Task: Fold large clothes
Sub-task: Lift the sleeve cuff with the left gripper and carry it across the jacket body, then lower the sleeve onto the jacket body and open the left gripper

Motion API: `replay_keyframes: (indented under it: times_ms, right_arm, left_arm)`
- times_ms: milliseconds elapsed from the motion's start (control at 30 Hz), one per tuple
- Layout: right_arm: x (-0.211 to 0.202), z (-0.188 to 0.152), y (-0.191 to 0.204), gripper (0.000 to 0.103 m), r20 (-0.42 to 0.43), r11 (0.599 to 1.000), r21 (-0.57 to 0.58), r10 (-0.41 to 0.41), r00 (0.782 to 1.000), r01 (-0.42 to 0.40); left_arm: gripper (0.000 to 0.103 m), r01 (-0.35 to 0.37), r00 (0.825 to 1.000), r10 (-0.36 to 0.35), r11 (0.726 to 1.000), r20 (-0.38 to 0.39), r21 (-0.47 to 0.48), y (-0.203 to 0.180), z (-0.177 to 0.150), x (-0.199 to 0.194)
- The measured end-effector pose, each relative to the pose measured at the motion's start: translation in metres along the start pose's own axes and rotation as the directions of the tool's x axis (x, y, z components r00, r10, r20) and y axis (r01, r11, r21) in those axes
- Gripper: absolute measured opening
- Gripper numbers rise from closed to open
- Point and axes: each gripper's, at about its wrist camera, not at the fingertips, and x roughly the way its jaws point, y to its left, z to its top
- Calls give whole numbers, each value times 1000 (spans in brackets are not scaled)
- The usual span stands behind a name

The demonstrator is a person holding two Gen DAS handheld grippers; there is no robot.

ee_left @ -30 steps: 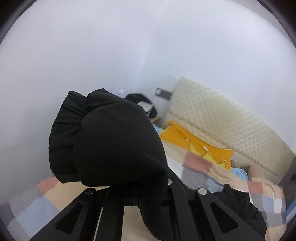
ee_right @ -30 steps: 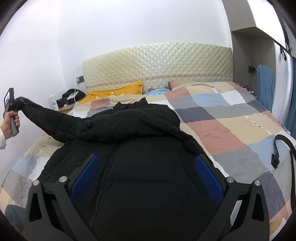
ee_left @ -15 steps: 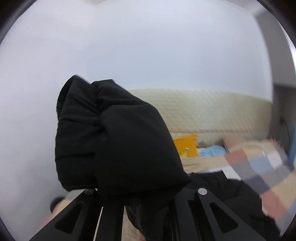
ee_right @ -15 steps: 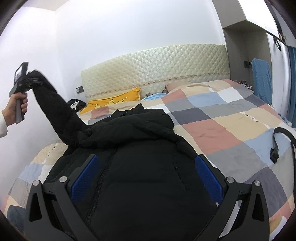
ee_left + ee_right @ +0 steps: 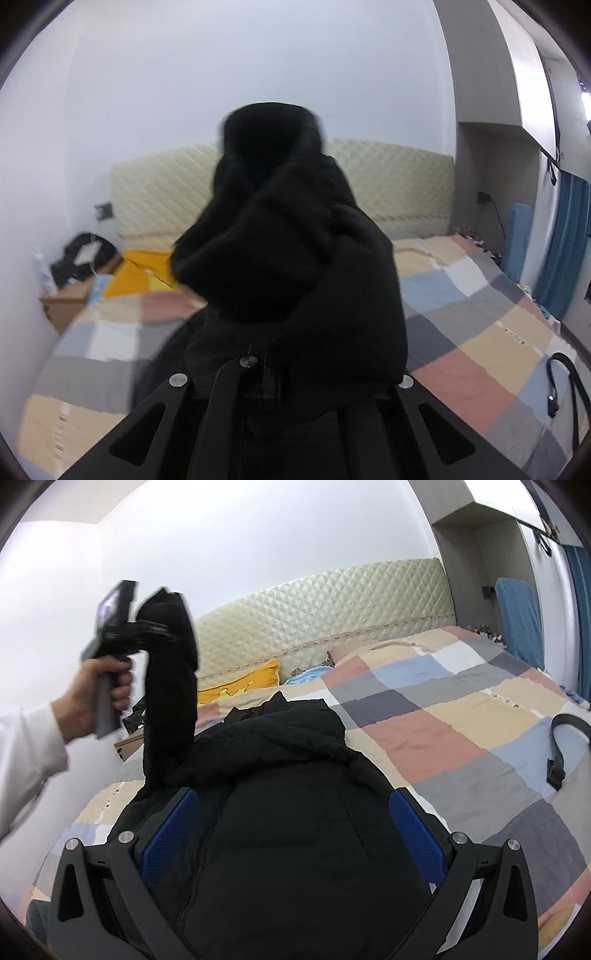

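Right gripper [image 5: 295,834]: near the foot edge of the bed [image 5: 424,738], my jaws stand wide apart over the black jacket's [image 5: 288,812] body, blue pads [image 5: 417,834] clear of the cloth, holding nothing.
Jacket: it lies front up, zip showing, along the bed's left side, its collar toward the headboard [image 5: 332,605].
Left gripper [image 5: 147,631]: clamped tight on the sleeve [image 5: 170,686] near its cuff, raised high over the left edge.
Step in hand: I judge it is laying that sleeve across the chest.
How to do it well: carry the cuff toward the bed's middle, keep the sleeve taut, lower it flat before letting go; my free gripper could pin the body so it does not drag.
Risk: puffy fabric may spring back or bunch at the shoulder.
Far end: yellow pillow [image 5: 240,685] against the headboard, clear of the fold.
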Motion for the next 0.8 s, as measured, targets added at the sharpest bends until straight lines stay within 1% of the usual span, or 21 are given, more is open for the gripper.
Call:
replay_keyframes:
  times_ms: [67, 200, 267, 367, 467, 500, 567, 633, 700, 767, 800]
  right_arm:
    - [3, 0, -6, 103, 2, 1000, 19, 3, 1000, -3]
    - [14, 3, -13, 103, -3, 1000, 8, -20, 1000, 20]
    - [17, 5, -20, 103, 4, 1000, 27, -14, 1000, 14]
    - [23, 5, -30, 103, -4, 998, 53, -15, 1000, 15]
    - [29, 4, -40, 103, -19, 996, 90, -12, 1000, 14]
    - [29, 4, -42, 103, -22, 995, 96, -12, 1000, 15]
    - [32, 3, -48, 103, -27, 993, 112, -20, 999, 23]
    - [35, 3, -53, 103, -35, 992, 123, -25, 999, 29]
    - [32, 3, -55, 103, -11, 991, 116, -67, 998, 68]
    - [32, 6, -55, 103, 16, 991, 92, -94, 995, 92]
    - [32, 7, -54, 103, 17, 992, 96, -90, 996, 87]
  left_arm:
    - [6, 19, 1000, -19, 1000, -25, 7, -28, -15, 17]
    - [6, 48, 995, -46, 999, -92, 19, -71, -45, 64]
    - [6, 61, 990, -58, 998, -127, 26, -80, -68, 85]
    - [6, 37, 985, -26, 997, -173, 61, -103, -98, 114]
    - [6, 33, 976, -24, 999, -217, 41, -112, -128, 137]
    - [6, 34, 974, -25, 999, -223, 37, -108, -138, 139]
    - [6, 24, 978, -13, 999, -210, 47, -117, -153, 151]
    - [6, 20, 977, -12, 999, -212, 38, -112, -164, 153]
    - [6, 14, 976, -8, 999, -219, 29, -112, -172, 161]
    - [6, -5, 971, 19, 998, -240, 60, -111, -175, 168]
    - [6, -17, 967, 37, 997, -251, 81, -110, -175, 173]
